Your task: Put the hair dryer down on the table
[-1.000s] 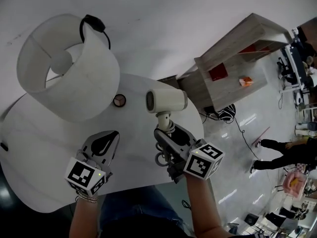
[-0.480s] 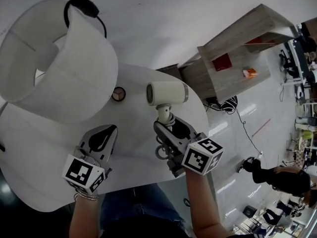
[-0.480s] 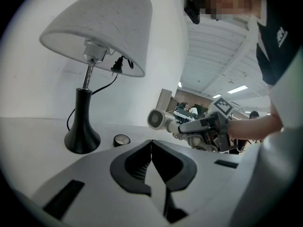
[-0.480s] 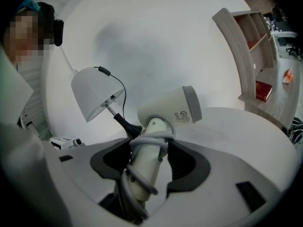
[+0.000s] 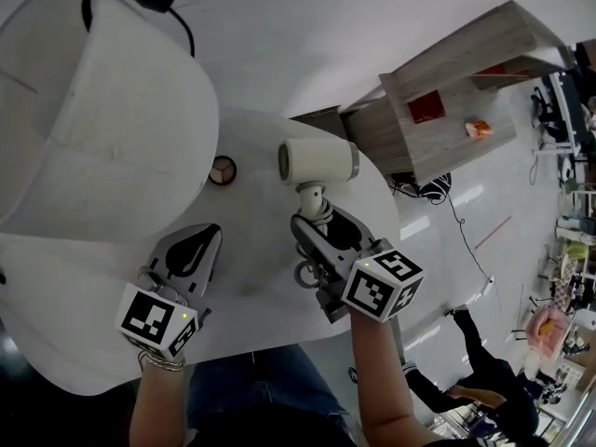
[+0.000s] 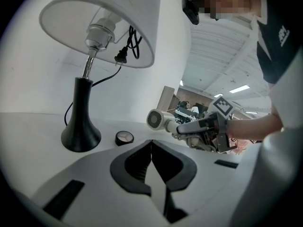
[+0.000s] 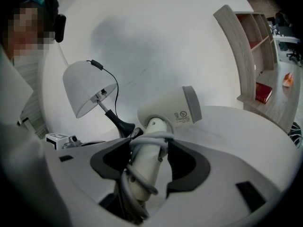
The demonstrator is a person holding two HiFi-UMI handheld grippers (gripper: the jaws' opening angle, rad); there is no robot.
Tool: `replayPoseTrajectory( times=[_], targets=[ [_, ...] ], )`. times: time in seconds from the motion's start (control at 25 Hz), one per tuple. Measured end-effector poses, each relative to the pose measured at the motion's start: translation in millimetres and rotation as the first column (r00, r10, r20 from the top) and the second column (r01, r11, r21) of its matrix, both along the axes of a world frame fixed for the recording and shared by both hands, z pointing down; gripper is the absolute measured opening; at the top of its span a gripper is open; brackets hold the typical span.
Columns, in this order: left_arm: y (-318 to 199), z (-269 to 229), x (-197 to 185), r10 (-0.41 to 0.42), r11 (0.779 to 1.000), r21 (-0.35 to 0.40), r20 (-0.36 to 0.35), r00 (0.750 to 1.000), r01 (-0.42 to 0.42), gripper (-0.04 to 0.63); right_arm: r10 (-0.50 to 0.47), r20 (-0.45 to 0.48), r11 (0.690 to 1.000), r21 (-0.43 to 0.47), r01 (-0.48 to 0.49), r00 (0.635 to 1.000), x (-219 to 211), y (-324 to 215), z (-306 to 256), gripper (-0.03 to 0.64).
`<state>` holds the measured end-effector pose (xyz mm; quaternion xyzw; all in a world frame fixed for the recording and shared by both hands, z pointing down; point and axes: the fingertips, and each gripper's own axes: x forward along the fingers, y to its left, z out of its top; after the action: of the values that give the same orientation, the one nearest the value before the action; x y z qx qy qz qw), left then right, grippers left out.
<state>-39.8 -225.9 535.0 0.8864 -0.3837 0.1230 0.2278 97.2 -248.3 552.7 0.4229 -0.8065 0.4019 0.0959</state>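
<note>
The right gripper (image 5: 318, 223) keeps its jaws pinched on the cord-wrapped handle of the hair dryer (image 5: 318, 161), whose barrel sits at frame centre, just above the white tabletop (image 5: 251, 259). Over the last second it has barely shifted; only the lampshade (image 5: 102, 128) slid toward the upper left. The dryer looks not yet set down. The left gripper (image 5: 200, 245) rests at lower left, jaws pressed together, empty.

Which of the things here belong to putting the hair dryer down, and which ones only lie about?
Job: hair dryer, gripped at its handle by the right gripper; table.
Lying about: lamp; small round case; shelf; left gripper, shut, empty.
</note>
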Motion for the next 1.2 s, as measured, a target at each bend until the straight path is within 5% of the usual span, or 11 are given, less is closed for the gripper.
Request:
replayPoseTrajectory(
  times=[1.2],
  targets=[
    [-10.5,17.2,0.9,-0.005,1.0,-0.013,0.0,1.0,0.005,0.017,-0.019,-0.118,1.0,-0.01,0.018,0.993,-5.3,-32.9,35.9,0.259]
  ],
)
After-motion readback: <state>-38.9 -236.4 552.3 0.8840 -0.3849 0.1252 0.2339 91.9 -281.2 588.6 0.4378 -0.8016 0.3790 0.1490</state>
